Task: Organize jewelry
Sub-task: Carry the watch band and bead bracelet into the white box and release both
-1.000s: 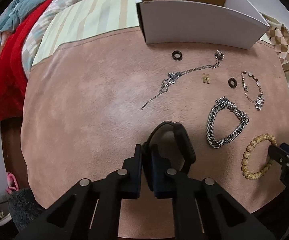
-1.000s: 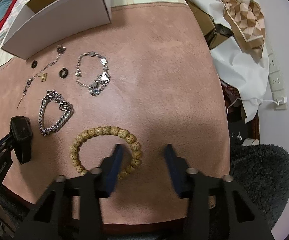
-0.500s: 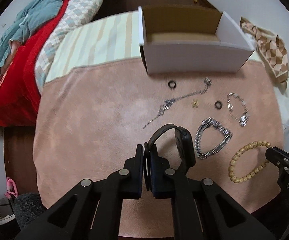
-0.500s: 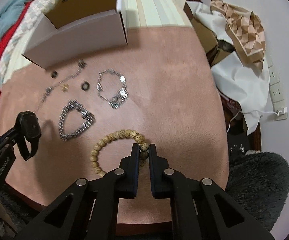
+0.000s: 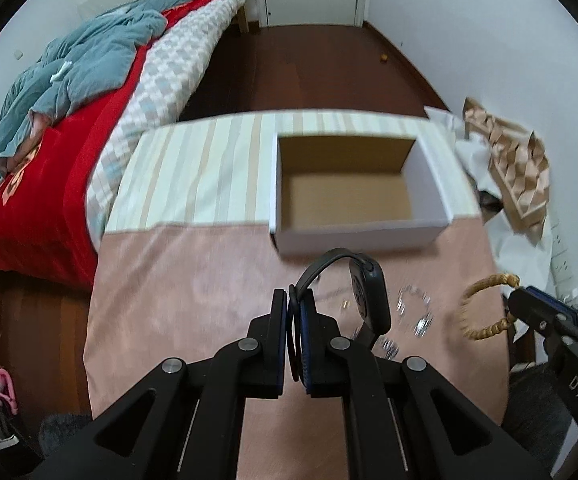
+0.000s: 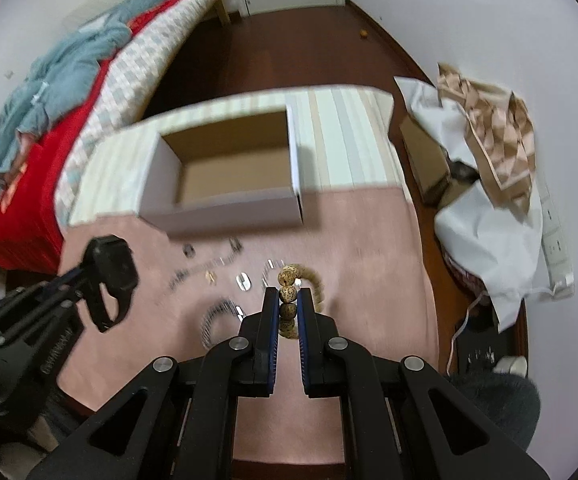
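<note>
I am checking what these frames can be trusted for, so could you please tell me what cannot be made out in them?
- Small jewelry on the pink cloth: motion blur smears it in both wrist views, so pieces cannot be told apart.
- Watch face: turned away in the left view, blurred in the right.
- Bead bracelet: partly hidden between the right gripper fingers.
- Box floor: near strip hidden by its front wall.

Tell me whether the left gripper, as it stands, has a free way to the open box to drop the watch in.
Probably yes. The left gripper is shut on the black watch strap, lifted off the mat. The box sits just ahead, open at the top and looking empty. The right gripper, holding the bead bracelet, is off to the side.
</note>
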Available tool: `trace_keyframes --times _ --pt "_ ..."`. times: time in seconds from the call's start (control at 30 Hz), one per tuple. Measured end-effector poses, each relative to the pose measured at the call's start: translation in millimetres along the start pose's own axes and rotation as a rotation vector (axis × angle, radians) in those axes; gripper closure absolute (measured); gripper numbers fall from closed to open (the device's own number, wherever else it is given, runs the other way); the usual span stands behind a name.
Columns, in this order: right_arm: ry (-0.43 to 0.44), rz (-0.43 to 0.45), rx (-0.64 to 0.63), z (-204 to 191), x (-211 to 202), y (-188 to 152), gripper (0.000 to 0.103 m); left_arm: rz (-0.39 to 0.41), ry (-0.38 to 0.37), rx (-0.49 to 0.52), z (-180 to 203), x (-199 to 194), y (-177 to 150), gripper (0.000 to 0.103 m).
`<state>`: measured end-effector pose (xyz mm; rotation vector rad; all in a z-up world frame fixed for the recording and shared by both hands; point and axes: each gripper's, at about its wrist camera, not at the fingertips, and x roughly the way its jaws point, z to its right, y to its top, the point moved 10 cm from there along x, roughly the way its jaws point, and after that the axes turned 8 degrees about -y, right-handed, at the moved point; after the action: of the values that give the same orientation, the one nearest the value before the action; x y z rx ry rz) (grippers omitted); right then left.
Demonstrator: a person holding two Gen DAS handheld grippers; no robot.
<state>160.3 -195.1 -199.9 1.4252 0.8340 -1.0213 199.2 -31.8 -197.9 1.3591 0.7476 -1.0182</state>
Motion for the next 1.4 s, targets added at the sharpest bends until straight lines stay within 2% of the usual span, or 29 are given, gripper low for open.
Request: trace_keyframes --times 0.2,0.33,0.47,0.63,0.73,0.83,0.9,0.93,0.97,1.0,1.03,1.1,1.17,1.2,1.27,1.33,1.4 --pt "0.042 0.083 -0.01 -12 -22 66 0.094 0.042 -0.016 -0.011 -2 1 51 0.099" --pt "0.046 0.11 -0.03 -23 -21 104 0.094 0.055 -0.019 -0.005 -4 10 80 0.099" --pt "0.057 0.099 -0.044 -33 -2 129 0.094 0.037 -0.018 0.003 -8 29 97 0.099" --pt "0.087 0.048 -0.058 -42 33 145 0.094 -0.019 -0.053 -0.001 -9 60 105 0.099" --pt "0.112 0.008 -0.089 -49 54 147 0.094 -0.065 -0.073 -0.009 -8 74 106 0.09" --pt "0.138 -0.033 -0.104 -54 69 145 0.093 -0.079 -0.091 -0.025 -7 78 108 0.088" --pt "0.137 -0.048 -0.105 -54 76 144 0.092 -0.074 -0.088 -0.033 -8 77 112 0.077" --pt "0.127 -0.047 -0.103 -53 76 144 0.092 -0.064 -0.085 -0.04 -9 75 114 0.066" --pt "0.117 -0.044 -0.1 -50 76 144 0.089 -0.052 -0.082 -0.043 -10 72 116 0.053" --pt "0.111 -0.042 -0.097 -48 75 144 0.08 -0.042 -0.079 -0.047 -12 69 118 0.047" --pt "0.094 -0.038 -0.095 -44 74 144 0.075 -0.026 -0.071 -0.053 -15 65 121 0.041" --pt "0.067 -0.025 -0.096 -38 71 144 0.055 -0.003 -0.053 -0.057 -22 58 123 0.035" --pt "0.027 -0.025 -0.097 -30 71 140 0.04 0.009 -0.033 -0.058 -29 54 122 0.017" --pt "0.01 -0.024 -0.099 -26 71 138 0.028 0.018 -0.025 -0.06 -32 51 121 0.016" --pt "-0.028 -0.024 -0.104 -21 72 131 0.014 0.018 0.004 -0.058 -38 50 116 0.007" --pt "-0.057 -0.029 -0.111 -17 74 123 0.009 0.004 0.019 -0.055 -42 52 107 0.001" --pt "-0.077 -0.024 -0.112 -15 77 115 0.008 -0.008 0.033 -0.056 -44 54 96 0.001"
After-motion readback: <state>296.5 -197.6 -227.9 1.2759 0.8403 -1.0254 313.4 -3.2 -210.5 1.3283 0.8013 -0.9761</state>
